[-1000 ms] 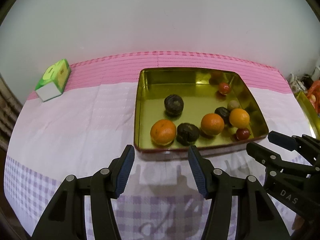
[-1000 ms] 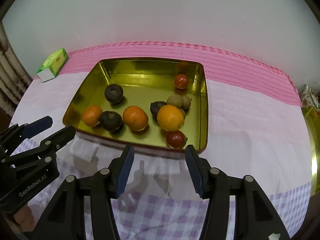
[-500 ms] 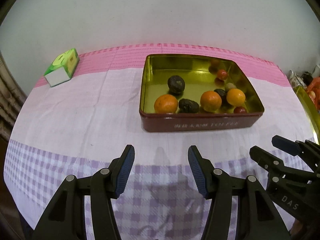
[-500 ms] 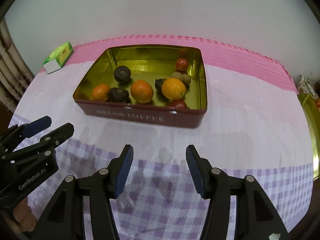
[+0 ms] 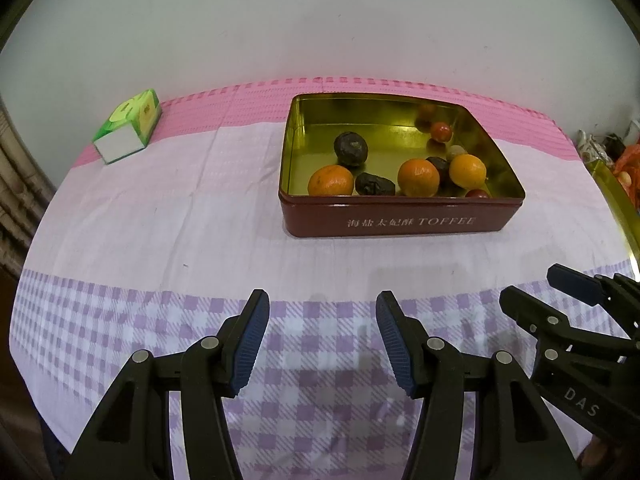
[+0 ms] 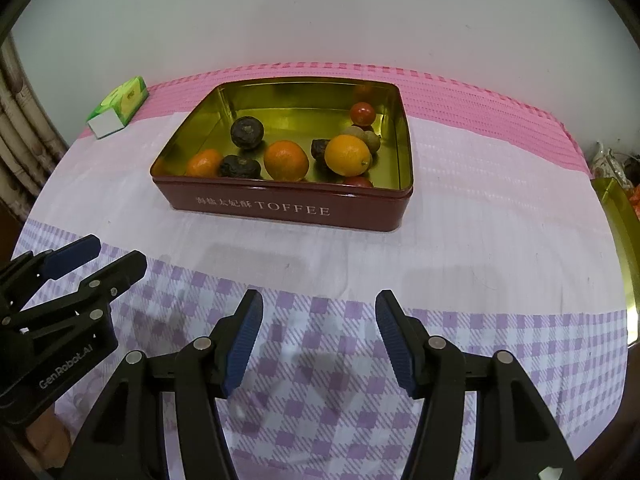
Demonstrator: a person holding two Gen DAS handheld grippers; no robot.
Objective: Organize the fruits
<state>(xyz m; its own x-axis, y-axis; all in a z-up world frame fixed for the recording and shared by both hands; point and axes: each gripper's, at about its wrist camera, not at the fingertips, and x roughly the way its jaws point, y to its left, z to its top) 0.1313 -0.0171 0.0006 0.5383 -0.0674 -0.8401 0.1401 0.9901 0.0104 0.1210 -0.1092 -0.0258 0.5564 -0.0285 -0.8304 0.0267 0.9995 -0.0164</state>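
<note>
Both grippers hover low over the near, purple-checked part of the table point(image 5: 132, 216), well short of the fruit. Left gripper point(image 5: 322, 340): jaws apart, nothing between them. Right gripper point(image 6: 318, 340): jaws apart, likewise empty.

All visible fruit lies inside the tin point(image 6: 280, 208), a dark red box with a gold interior, standing toward the far side of the table. Contents as seen from the right wrist: three oranges, one at the near left corner point(image 6: 204, 162), one mid-front point(image 6: 286, 160), one to its right point(image 6: 347, 155); three dark wrinkled fruits point(image 6: 247, 131) point(image 6: 239, 167) point(image 6: 320, 150); small tan ones point(image 6: 370, 139) behind the right-hand orange; two small red ones, far point(image 6: 363, 113) and near point(image 6: 357, 181). Kinds lie mixed, not grouped.

Judgement: the scene fits either fruit gathered into the tin and the hands drawn clear, or a mixed tin awaiting sorting, perhaps toward the gold-rimmed tray point(image 6: 624, 248) at the right edge. The pictures do not settle which, so no next move is prescribed. Any further pick would call for a long forward reach over the tin's near wall.

Writing: tin front reads "TOFFEE" after a run of Chinese characters I cannot read with confidence. Left gripper body: "GenRobot.AI". Right gripper body: "DAS". The green carton point(image 5: 128, 130) at far left has print too small to read.
</note>
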